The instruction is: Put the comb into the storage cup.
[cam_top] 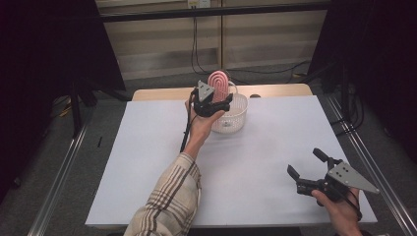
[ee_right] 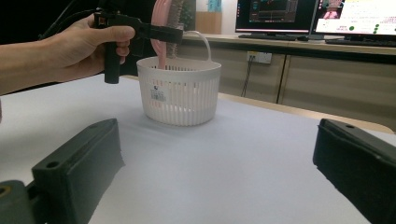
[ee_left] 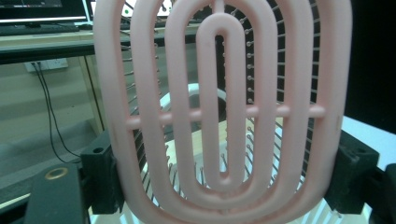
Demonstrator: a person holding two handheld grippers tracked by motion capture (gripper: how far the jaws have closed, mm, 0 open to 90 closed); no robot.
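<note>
Pink vented hairbrush [cam_top: 218,81] upright at upper centre, head clamped between left gripper [cam_top: 212,104] jaws, lower end inside white slotted basket [cam_top: 239,114]. Release judged still pending. Right gripper [cam_top: 309,169], lower right, gapes empty above the table [cam_top: 147,147].

Pink vented hairbrush [ee_left: 219,116] upright, clamped between black jaws, white basket [ee_left: 205,93] behind

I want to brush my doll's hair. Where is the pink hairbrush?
In the high view the pink hairbrush stands upright at the table's far middle, clamped in the left gripper, its lower end inside the white basket.
</note>
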